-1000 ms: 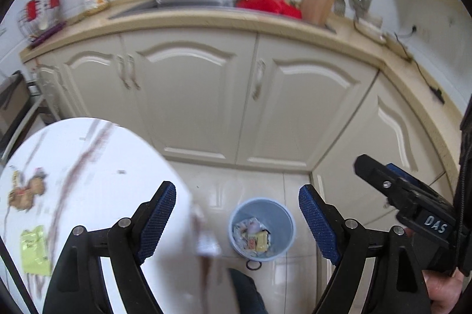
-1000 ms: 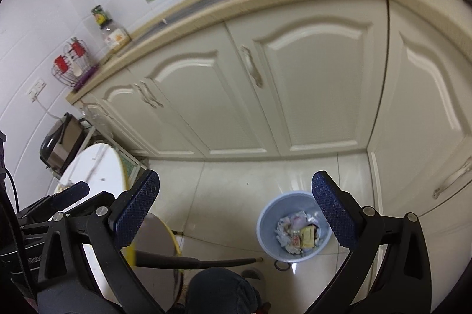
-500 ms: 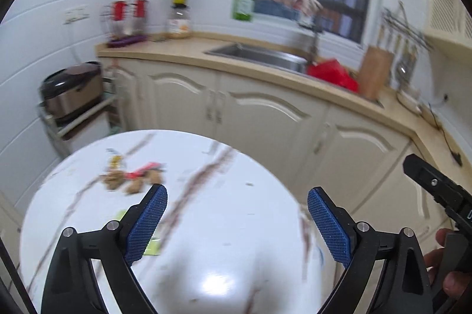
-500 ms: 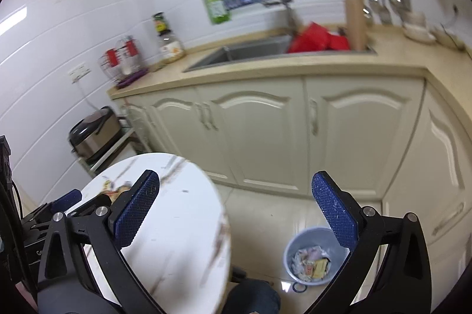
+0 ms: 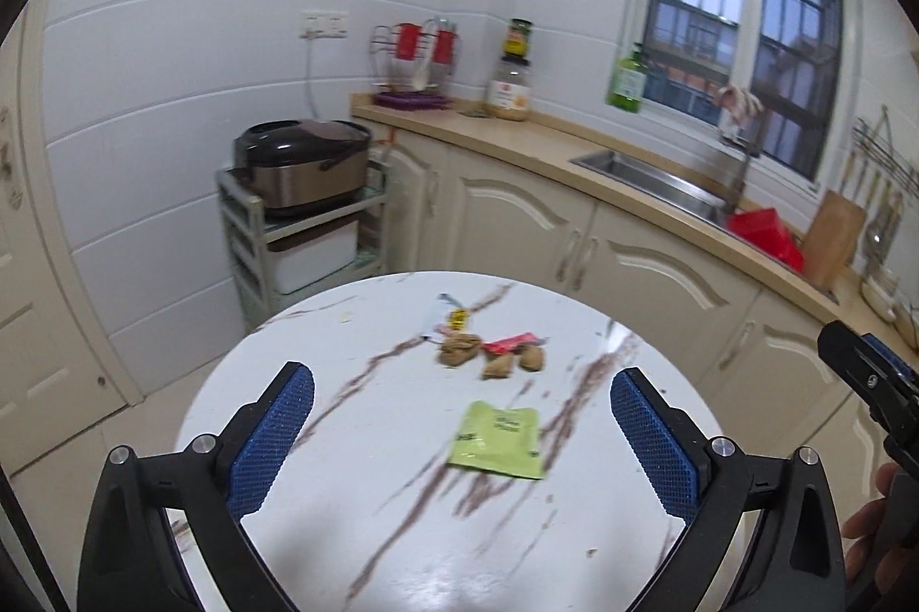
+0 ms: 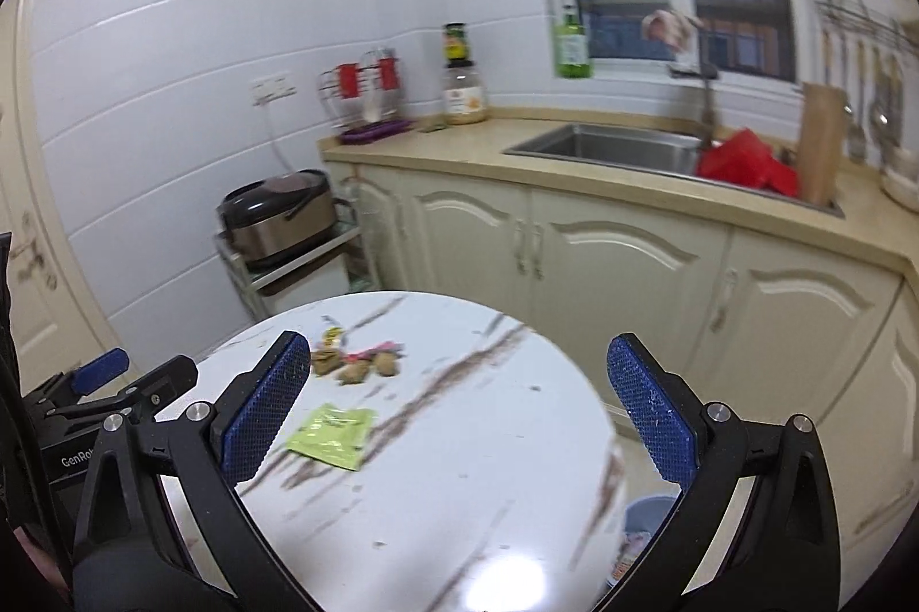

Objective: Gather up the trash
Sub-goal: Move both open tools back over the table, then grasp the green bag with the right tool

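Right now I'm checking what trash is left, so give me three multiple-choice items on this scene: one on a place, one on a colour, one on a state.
1. Where does the flat packet lie?
A. on the round table
B. in the sink
C. on the floor

2. What colour is that packet?
A. blue
B. light green
C. black

3. How do the right gripper jaws stand?
A. shut on the packet
B. shut on a nut shell
C. apart with nothing between them

Answers:
1 A, it rests on the marbled tabletop, nearer the cameras than the brown scraps.
2 B, it reads light green in both wrist views.
3 C, the blue pads are far apart over the table and hold nothing.
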A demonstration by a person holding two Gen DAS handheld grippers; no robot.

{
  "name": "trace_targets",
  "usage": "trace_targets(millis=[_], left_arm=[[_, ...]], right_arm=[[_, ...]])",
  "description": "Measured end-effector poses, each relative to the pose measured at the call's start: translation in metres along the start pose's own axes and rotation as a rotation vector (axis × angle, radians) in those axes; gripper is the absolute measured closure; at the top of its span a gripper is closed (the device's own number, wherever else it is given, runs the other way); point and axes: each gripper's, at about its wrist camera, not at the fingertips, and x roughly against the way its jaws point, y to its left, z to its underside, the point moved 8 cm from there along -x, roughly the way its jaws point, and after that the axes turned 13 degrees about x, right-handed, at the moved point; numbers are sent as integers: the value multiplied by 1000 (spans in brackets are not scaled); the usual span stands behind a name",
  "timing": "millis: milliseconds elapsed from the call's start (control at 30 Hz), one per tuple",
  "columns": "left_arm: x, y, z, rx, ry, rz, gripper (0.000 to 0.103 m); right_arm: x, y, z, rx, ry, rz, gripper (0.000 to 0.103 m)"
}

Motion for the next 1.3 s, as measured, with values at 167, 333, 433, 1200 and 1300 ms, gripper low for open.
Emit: trace_targets(millis=[167, 333, 433, 1200, 1300], left_arm=[[17, 25, 5, 45, -5, -48, 1], [21, 38, 9, 77, 7, -85, 1], [19, 43, 2, 89, 10, -98, 1], [-108, 67, -8, 57, 152, -157, 1], [-123, 73, -8, 68, 168, -169, 1]], right_arm=[[-8, 43, -4, 57, -2, -38, 0], [-20, 70, -2, 87, 14, -71, 0], [-29, 82, 1, 101, 30, -90, 0], [-170, 131, 106, 251, 381, -214, 0], [-189, 140, 118, 259, 414, -235, 0]])
